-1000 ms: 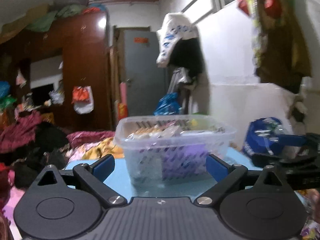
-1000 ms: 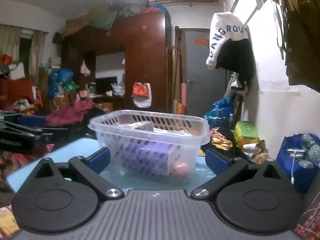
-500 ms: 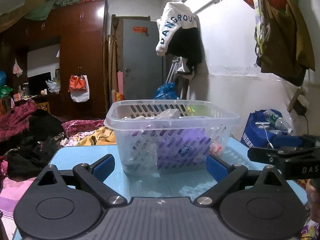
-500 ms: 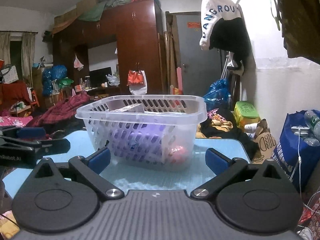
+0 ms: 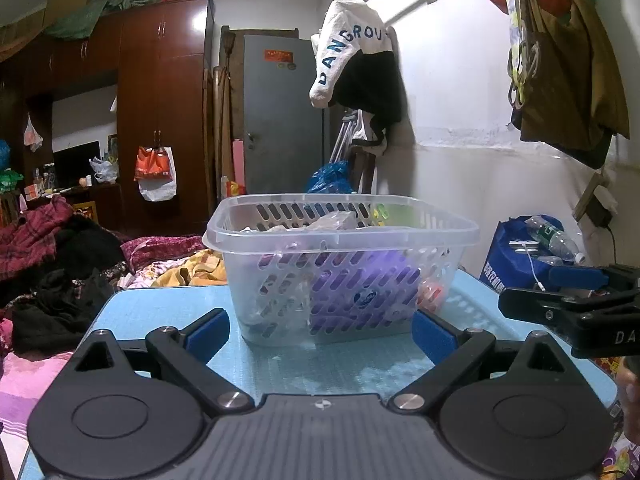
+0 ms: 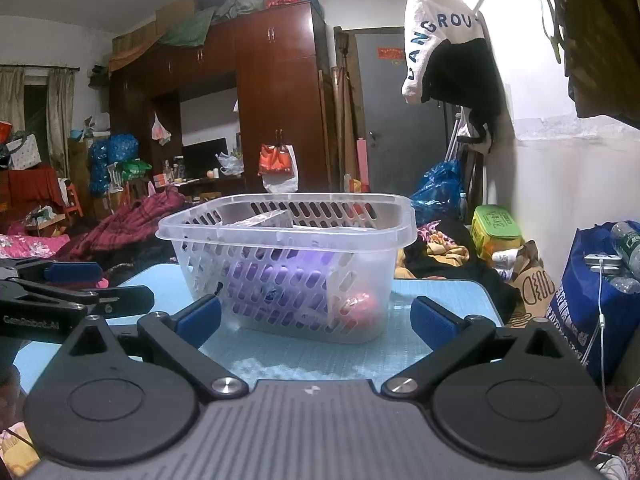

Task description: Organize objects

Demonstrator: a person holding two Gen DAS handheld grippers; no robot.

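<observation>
Looks near done: basket (image 5: pixel 340 240) sits mid tabletop (image 5: pixel 160 304) already holding the purple pack (image 6: pixel 280 280) and other bits, nothing loose visible on the surface, left gripper (image 5: pixel 320 328) and right gripper (image 6: pixel 316 316) both spread wide, jaws empty.

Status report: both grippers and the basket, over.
Left gripper open, empty. Right gripper open, empty. Basket upright on table, items inside. Nothing blocking.

Light blue surface (image 5: pixel 168 304), faintly gridded, with rounded corners. Directly on it, near the middle: one clear slotted plastic basket (image 5: pixel 340 236), upright, holding a purple pack (image 5: pixel 360 284) and a red item (image 6: pixel 360 304).
</observation>
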